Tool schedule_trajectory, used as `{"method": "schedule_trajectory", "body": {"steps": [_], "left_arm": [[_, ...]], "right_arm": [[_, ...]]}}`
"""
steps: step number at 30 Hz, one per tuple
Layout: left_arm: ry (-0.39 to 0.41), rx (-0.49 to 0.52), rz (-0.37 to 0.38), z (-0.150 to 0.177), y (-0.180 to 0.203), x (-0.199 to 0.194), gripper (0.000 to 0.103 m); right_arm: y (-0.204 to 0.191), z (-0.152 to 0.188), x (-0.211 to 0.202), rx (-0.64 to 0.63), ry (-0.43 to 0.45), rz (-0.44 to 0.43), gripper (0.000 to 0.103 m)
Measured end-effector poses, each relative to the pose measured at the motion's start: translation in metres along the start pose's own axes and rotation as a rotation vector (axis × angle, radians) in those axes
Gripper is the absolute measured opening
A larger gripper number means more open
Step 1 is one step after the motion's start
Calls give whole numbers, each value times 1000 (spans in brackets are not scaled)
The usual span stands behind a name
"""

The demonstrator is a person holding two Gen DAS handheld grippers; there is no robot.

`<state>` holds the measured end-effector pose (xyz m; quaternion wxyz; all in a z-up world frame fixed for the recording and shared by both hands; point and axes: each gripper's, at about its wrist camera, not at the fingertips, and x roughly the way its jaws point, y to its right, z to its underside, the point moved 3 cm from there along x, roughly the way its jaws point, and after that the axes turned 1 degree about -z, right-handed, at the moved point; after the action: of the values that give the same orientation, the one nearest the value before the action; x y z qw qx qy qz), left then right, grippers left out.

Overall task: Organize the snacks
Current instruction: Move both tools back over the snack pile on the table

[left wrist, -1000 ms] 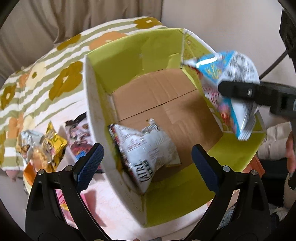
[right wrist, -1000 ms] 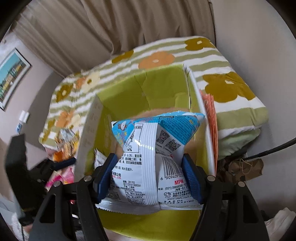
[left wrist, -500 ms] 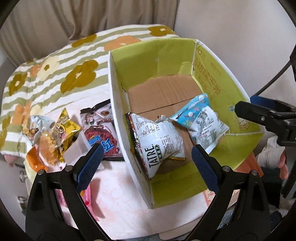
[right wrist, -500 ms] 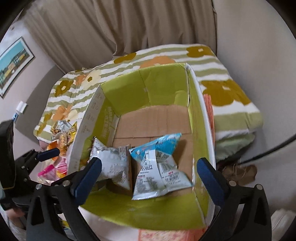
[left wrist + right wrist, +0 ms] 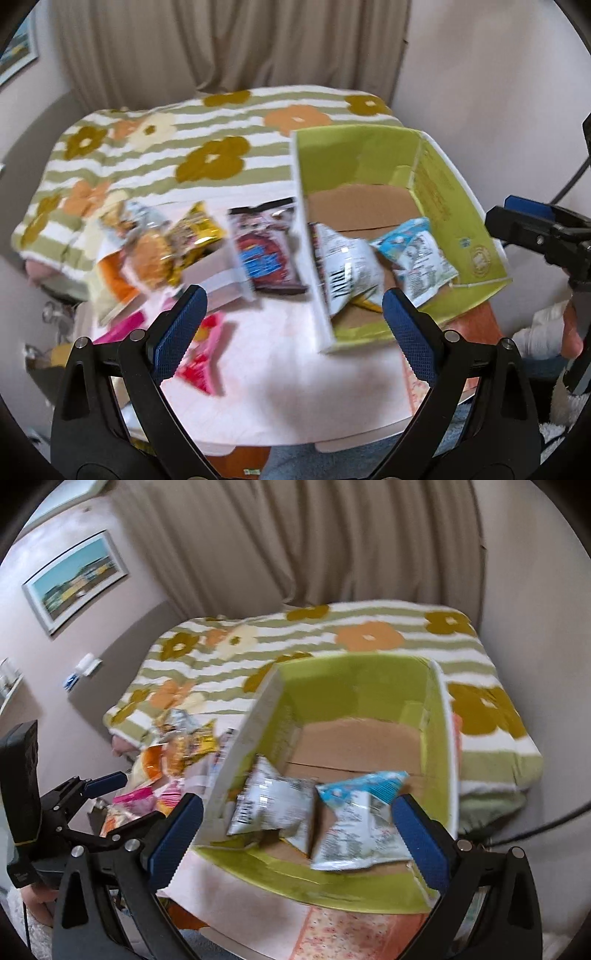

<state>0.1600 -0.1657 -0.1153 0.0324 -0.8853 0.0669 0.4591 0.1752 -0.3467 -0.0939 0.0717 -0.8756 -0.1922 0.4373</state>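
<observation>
Snack bags [image 5: 354, 823] lie in green box [image 5: 439, 738]; both grippers' fingers spread, empty.

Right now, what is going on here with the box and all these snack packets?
A person with a gripper in each hand is sorting snacks into a green box. Two packets lie inside it: a white one and a blue one. Both the left gripper and the right gripper are open and hold nothing. Several more packets, among them a dark red one and a yellow one, lie outside, left of the box.
</observation>
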Motion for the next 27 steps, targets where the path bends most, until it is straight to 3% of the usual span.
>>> {"method": "schedule_trajectory", "body": {"steps": [9, 16, 22, 27], "left_arm": [[17, -172, -124, 39, -76, -34, 95], [-18, -238, -181, 71, -140, -41, 95], [-82, -275, -176, 102, -195, -37, 95], [-147, -302, -127, 133, -231, -18, 95]], "right_arm": [[-60, -6, 18, -137, -7, -77, 102], [-117, -3, 46, -219, -40, -143, 102], [-162, 11, 89, -225, -118, -172, 102], [-185, 35, 130, -148, -206, -199, 102]]}}
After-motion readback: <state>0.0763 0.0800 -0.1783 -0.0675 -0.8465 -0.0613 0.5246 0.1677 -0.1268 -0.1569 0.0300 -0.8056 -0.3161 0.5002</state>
